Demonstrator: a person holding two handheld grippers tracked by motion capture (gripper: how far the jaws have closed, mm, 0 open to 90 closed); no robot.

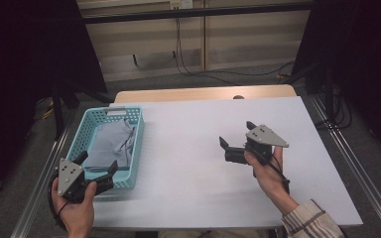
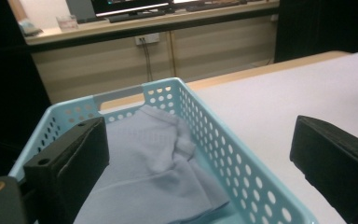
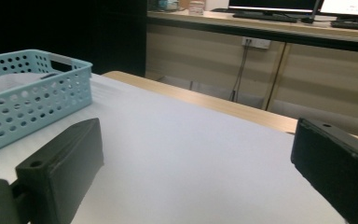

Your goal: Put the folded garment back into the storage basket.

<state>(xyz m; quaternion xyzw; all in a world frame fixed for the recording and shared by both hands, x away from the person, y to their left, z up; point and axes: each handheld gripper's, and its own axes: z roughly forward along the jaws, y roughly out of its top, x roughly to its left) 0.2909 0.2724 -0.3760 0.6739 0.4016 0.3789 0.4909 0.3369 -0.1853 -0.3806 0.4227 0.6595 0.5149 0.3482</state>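
A light blue perforated basket (image 1: 137, 148) stands at the table's left side, with a folded grey cloth (image 1: 111, 144) lying inside it. My left gripper (image 1: 97, 162) hovers open over the basket's near end, nothing between its jaws. In the left gripper view the cloth (image 2: 154, 163) and basket wall (image 2: 223, 154) lie just ahead of the left gripper (image 2: 200, 163). Over the bare white table right of centre, my right gripper (image 1: 236, 134) is open and empty, pointing left and away. From the right gripper view the basket (image 3: 28, 102) is far left of the right gripper (image 3: 198, 172).
The white table top (image 1: 188, 163) lies over a wooden table whose far edge (image 1: 203, 93) shows behind it. A metal rail (image 1: 362, 173) runs along the right side. Cables (image 1: 188, 64) trail on the floor beyond the table.
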